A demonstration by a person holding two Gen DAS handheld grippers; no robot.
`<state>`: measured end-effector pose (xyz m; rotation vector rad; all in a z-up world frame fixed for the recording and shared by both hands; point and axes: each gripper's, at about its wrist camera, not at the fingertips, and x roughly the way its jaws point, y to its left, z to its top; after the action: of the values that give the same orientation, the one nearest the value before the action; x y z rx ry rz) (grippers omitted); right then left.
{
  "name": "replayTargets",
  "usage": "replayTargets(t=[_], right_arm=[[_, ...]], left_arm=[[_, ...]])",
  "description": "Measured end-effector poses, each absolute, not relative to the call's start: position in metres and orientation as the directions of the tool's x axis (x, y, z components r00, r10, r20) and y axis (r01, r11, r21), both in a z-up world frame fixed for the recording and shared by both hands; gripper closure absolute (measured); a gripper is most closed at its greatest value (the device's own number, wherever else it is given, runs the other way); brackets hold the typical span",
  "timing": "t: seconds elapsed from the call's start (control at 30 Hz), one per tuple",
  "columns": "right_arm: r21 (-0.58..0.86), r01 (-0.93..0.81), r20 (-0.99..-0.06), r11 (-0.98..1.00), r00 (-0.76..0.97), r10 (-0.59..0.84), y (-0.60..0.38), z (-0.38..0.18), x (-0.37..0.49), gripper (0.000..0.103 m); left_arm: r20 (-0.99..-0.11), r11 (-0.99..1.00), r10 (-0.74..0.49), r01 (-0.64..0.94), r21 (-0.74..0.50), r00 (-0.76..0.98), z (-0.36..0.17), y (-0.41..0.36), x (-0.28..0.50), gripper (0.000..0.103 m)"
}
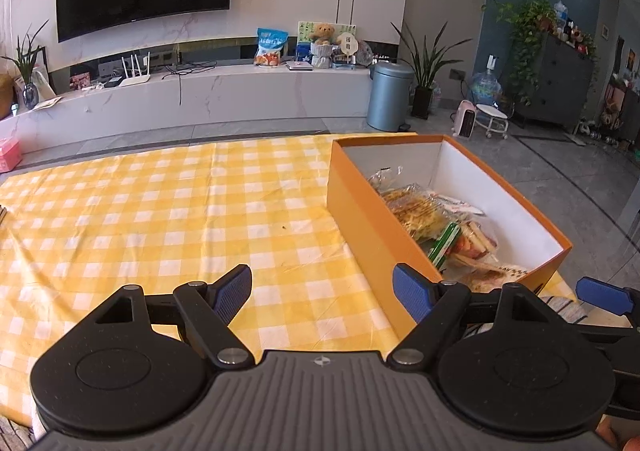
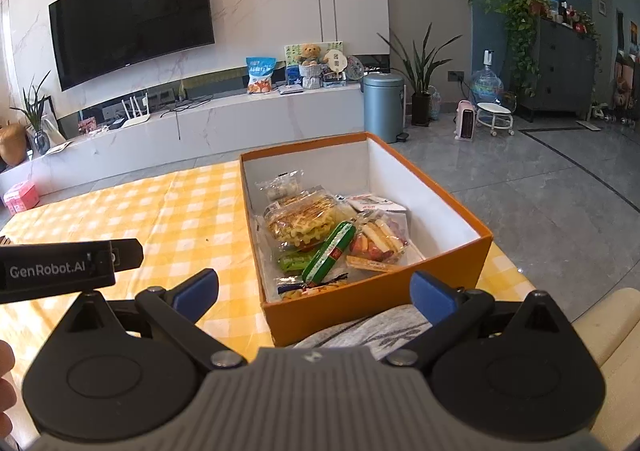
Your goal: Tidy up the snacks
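Note:
An orange box [image 1: 360, 211] with a white inside stands at the right end of the table and also shows in the right wrist view [image 2: 372, 299]. It holds several wrapped snacks: a waffle pack [image 2: 304, 225], a green sausage stick [image 2: 330, 251] and a pack of sticks [image 2: 378, 239]. The waffle pack also shows in the left wrist view [image 1: 416, 211]. My left gripper [image 1: 322, 289] is open and empty, held low over the cloth just left of the box. My right gripper [image 2: 314, 289] is open and empty, in front of the box's near wall.
A yellow checked cloth [image 1: 160, 219] covers the table. A striped grey fabric [image 2: 376, 331] lies by the box's near end. The left gripper's body [image 2: 60, 267] shows at the left of the right wrist view. Beyond the table are a TV bench [image 1: 200, 99] and a bin [image 1: 389, 97].

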<state>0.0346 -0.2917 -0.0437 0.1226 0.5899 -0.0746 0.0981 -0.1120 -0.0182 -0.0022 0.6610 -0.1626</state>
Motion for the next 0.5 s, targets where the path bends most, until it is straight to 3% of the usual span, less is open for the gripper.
replayTargets(t=[0.5], right_arm=[[0.067,0.094,-0.578,0.993,0.815,-0.038,-0.2877,-0.0506,0.0364,0.003]], left_arm=[[-0.634,0.987,-0.158,0.13,-0.09,0.757,-0.0279,-0.1046,0.0959,0.009]])
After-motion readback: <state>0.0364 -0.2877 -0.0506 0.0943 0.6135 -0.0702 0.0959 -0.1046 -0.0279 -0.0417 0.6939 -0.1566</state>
